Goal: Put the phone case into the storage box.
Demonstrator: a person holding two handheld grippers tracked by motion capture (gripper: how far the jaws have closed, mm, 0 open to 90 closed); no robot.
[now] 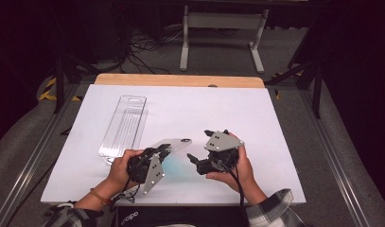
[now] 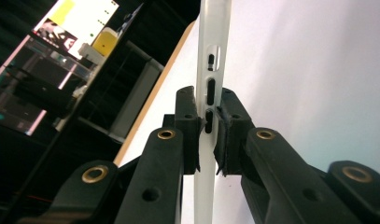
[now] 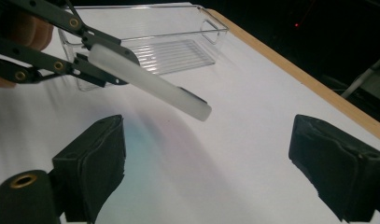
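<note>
Nearest your side of the table, your left gripper is clamped on a translucent phone case, pads pressing both faces near one end, so the case juts out above the white surface toward the middle. Just beside it, your right gripper stands with its jaws spread wide and nothing between them, the pads hovering over bare table and aimed at the case's free end. You look to be mid-carry or at a handover; next you'd either close the right jaws on that free end or swing the case toward the bin. Farther back on the left lies the clear plastic tray, long, ribbed-floored, and empty.
</note>
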